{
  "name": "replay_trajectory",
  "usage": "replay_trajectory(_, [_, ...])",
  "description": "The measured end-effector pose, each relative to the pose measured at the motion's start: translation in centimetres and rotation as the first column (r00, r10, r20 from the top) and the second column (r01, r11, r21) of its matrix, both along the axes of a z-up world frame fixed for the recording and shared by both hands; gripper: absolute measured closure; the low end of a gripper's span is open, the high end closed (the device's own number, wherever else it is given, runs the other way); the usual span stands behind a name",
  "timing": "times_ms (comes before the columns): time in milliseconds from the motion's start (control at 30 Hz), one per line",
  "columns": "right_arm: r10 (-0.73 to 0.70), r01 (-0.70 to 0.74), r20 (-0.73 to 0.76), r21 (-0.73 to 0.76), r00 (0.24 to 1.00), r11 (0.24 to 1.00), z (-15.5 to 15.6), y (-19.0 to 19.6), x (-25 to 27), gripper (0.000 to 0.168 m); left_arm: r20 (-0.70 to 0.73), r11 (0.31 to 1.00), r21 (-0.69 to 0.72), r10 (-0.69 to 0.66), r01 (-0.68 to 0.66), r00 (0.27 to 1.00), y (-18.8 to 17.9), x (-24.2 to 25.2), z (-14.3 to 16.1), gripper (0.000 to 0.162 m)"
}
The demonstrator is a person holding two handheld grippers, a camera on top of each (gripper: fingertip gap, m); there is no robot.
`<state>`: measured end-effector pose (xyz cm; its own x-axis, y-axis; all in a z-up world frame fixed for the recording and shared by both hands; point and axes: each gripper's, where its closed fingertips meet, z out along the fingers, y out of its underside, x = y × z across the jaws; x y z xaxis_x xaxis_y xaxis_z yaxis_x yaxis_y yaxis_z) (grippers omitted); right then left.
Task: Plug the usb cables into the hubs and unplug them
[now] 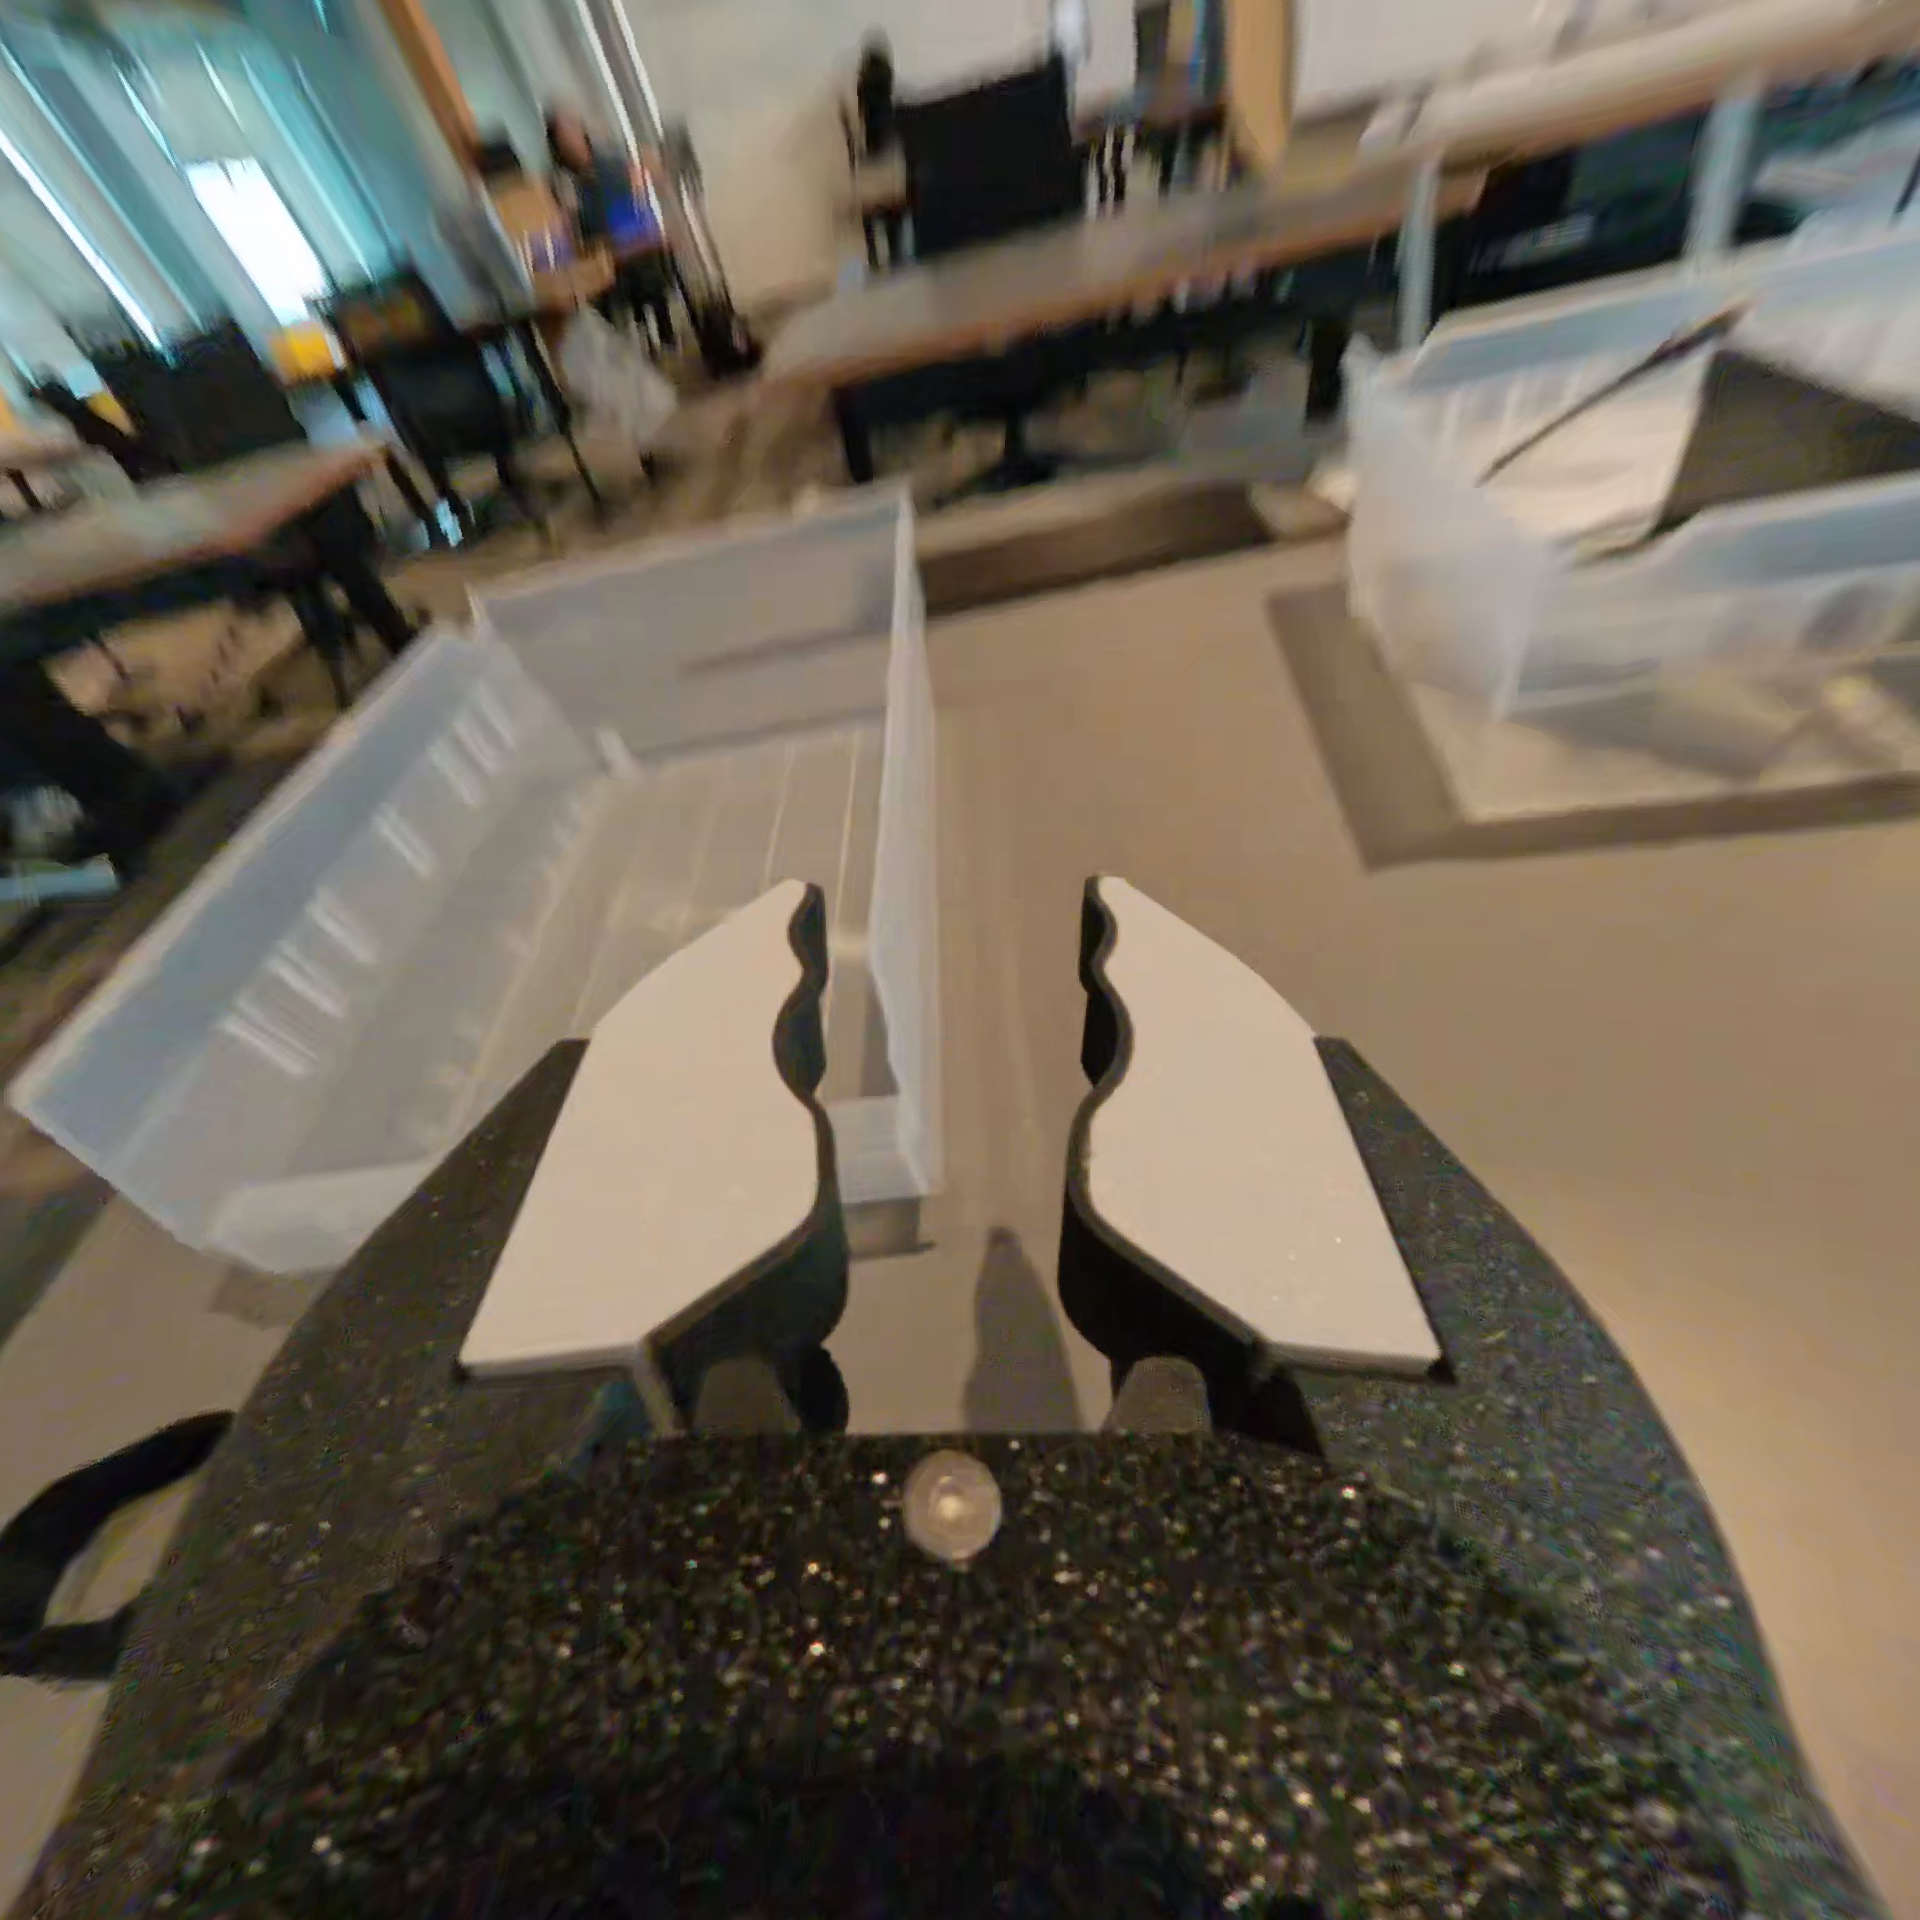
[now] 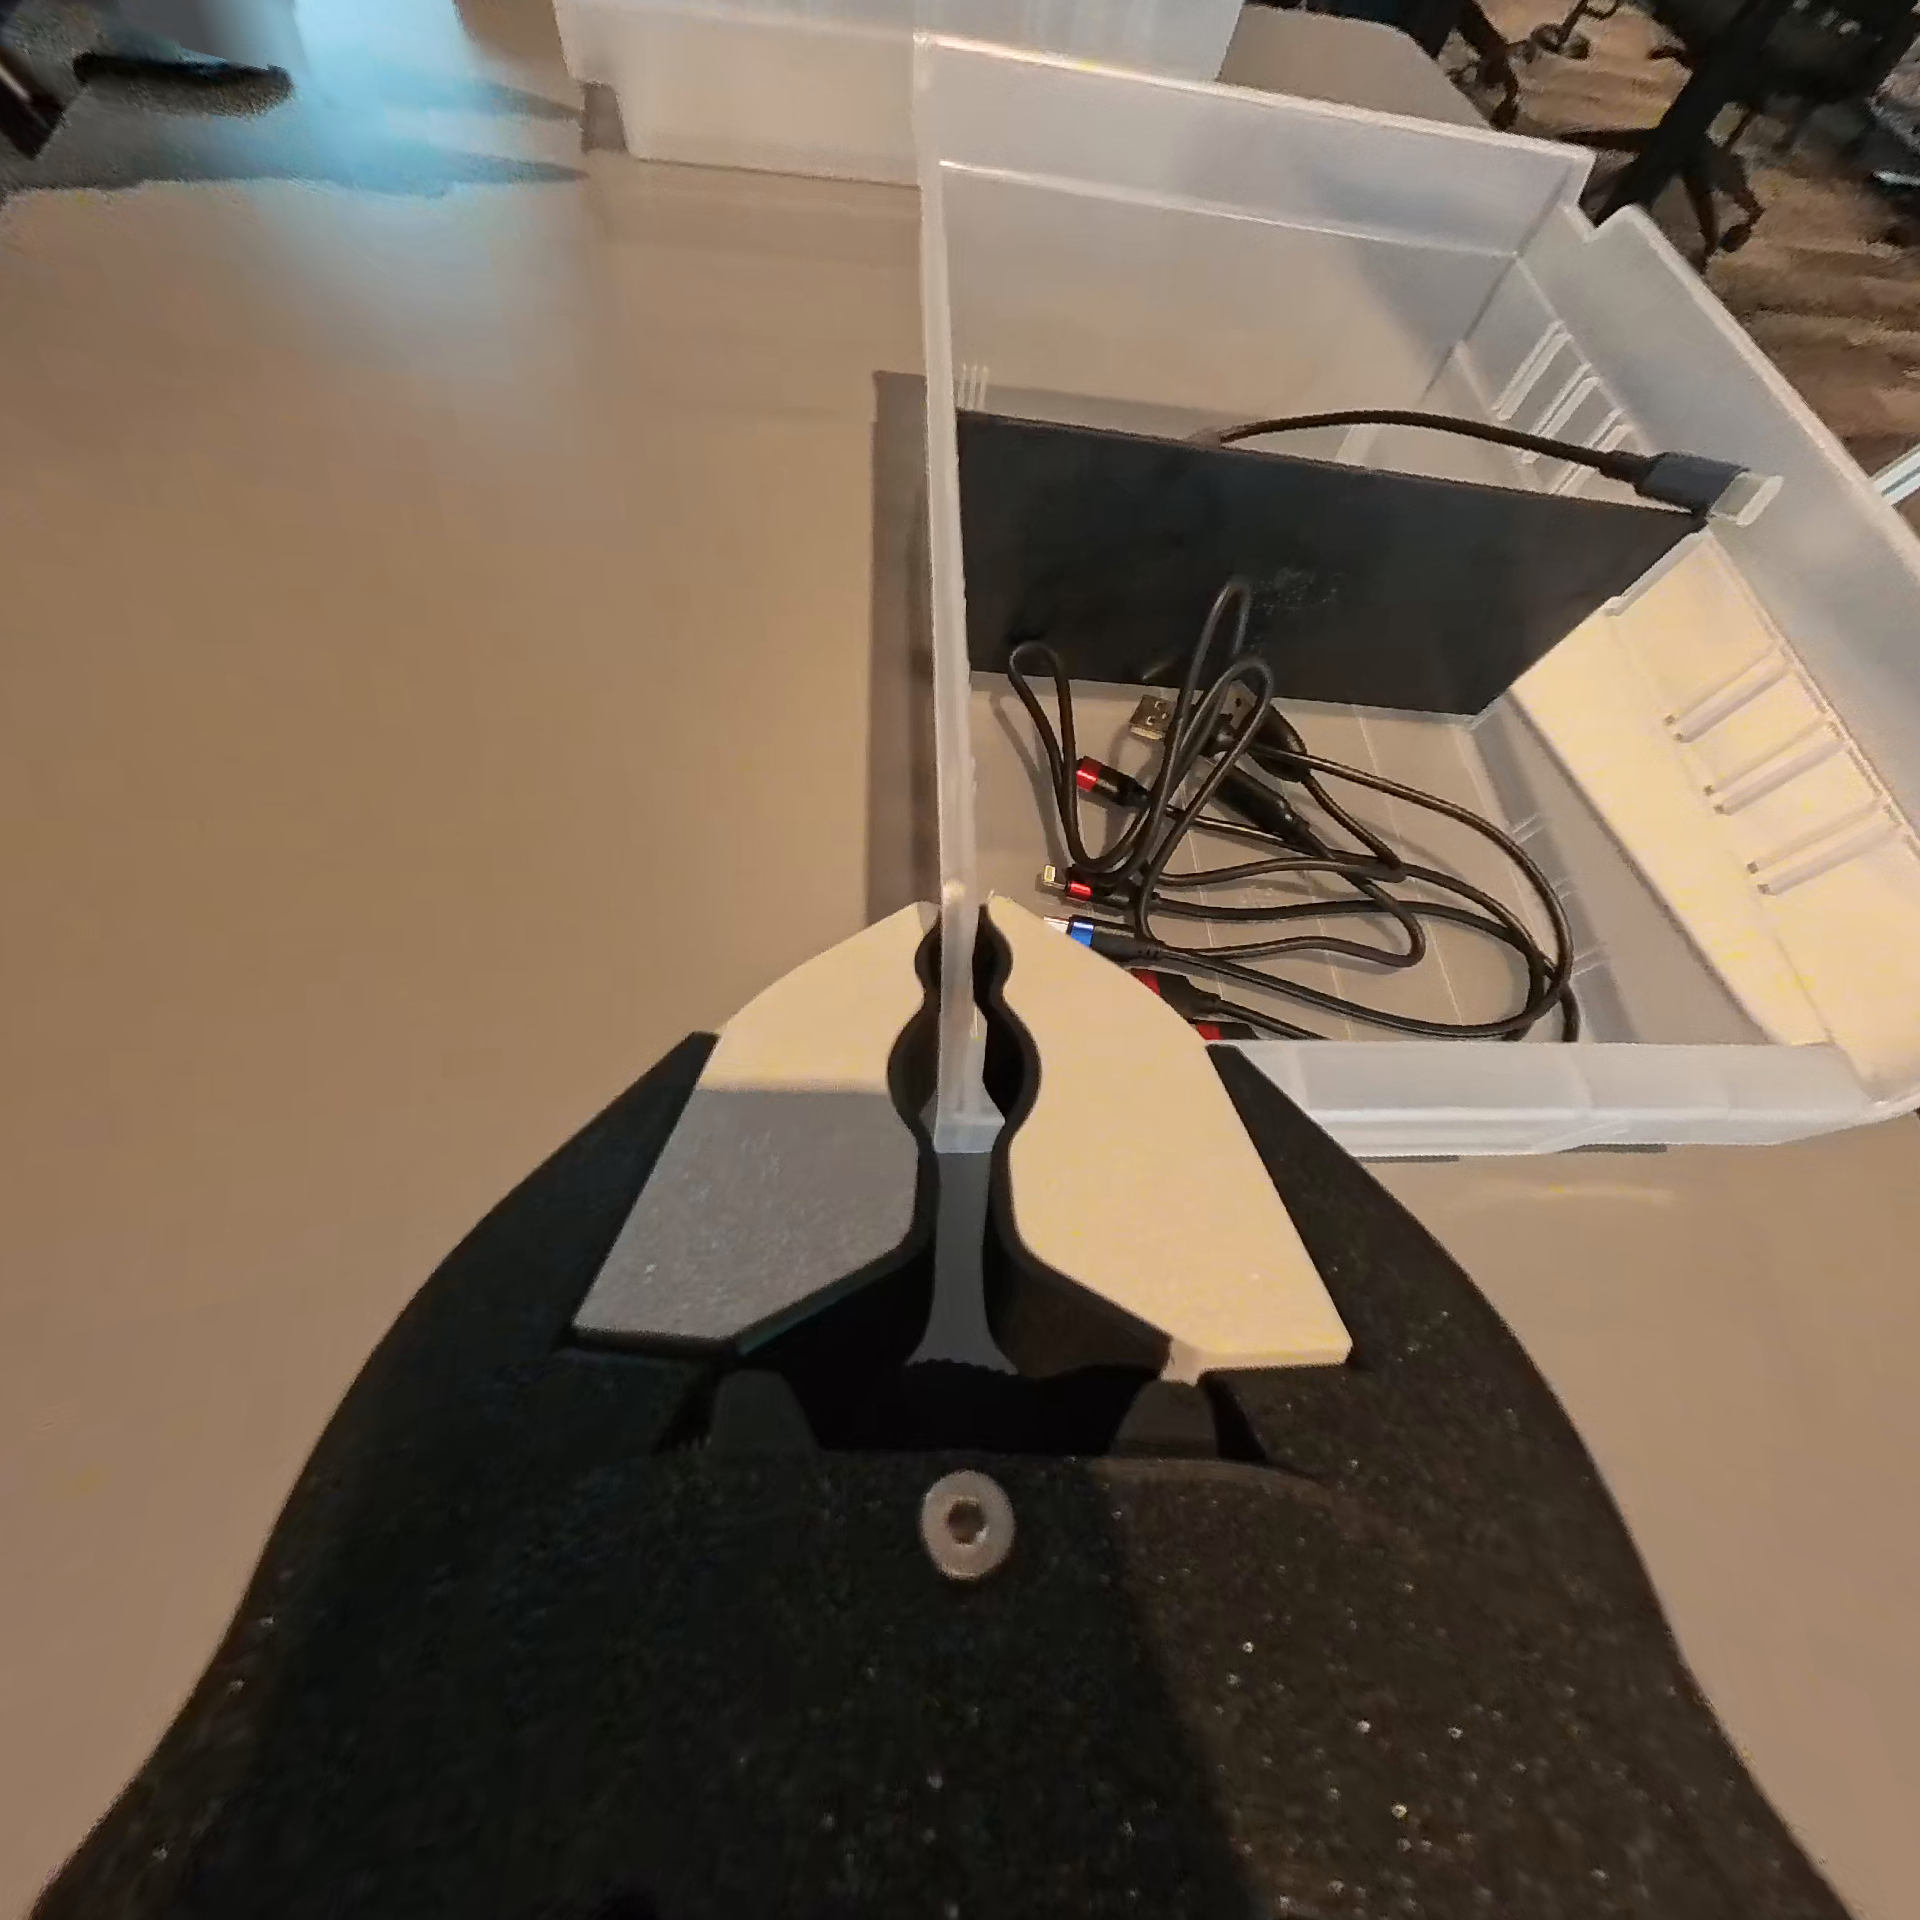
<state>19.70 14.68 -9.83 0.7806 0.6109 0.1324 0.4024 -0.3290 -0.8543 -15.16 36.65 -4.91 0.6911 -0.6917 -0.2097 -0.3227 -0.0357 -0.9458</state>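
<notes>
A tangle of black USB cables [image 2: 1247, 831] with red and blue plug collars lies in a translucent plastic bin [image 2: 1558, 1081] on the table. A black panel [image 2: 1299, 551] stands across the bin behind them. A dark braided cable [image 2: 1704, 483] rests on the panel's top right end. My right gripper [image 2: 956, 914] is shut on the bin's left wall [image 2: 948, 520], one finger on each side of it. My left gripper [image 1: 951, 894] is open and holds nothing, above the near right corner of a second translucent bin [image 1: 416, 935] that looks empty. No hub shows in either view.
The beige tabletop [image 1: 1455, 1091] stretches to the right of my left gripper. A third translucent bin [image 1: 1610, 582] with dark contents stands at the back right. Another bin [image 2: 779, 94] shows at the far edge in the right wrist view. Desks and chairs stand beyond, blurred. My hands' fingertips stand some 40 centimeters from each other.
</notes>
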Motion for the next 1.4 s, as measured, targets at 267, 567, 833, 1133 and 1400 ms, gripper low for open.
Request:
replay_trajectory(267, [-0.046,0.048,-0.033,0.039,0.998,0.998,0.1,0.8,0.0,0.165,-0.209,0.995,-0.101,-0.005,-0.017,0.978,4.9,0.5,-5.9,0.156])
replay_trajectory(567, [-0.088,0.089,-0.035,0.047,0.996,0.995,0.1,1.0,0.2,0.164,-0.179,0.982,-0.173,-0.112,0.081,0.977,-1.9,-0.7,-6.0,0.158])
replay_trajectory(833, [-0.150,0.153,-0.050,0.068,0.988,0.986,0.2,1.2,1.2,0.162,-0.187,0.946,-0.186,-0.298,0.264,0.936,-11.5,-3.1,-5.6,0.158])
replay_trajectory(1133, [-0.221,0.233,-0.117,0.104,0.968,0.967,0.3,1.2,2.6,0.159,-0.149,0.784,-0.254,-0.610,0.566,0.778,-18.8,-5.8,-5.5,0.158])
replay_trajectory(1400, [-0.227,0.241,-0.130,0.109,0.965,0.964,0.3,1.2,2.7,0.159,-0.154,0.494,-0.247,-0.869,0.834,0.469,-24.5,-7.4,-5.2,0.158])
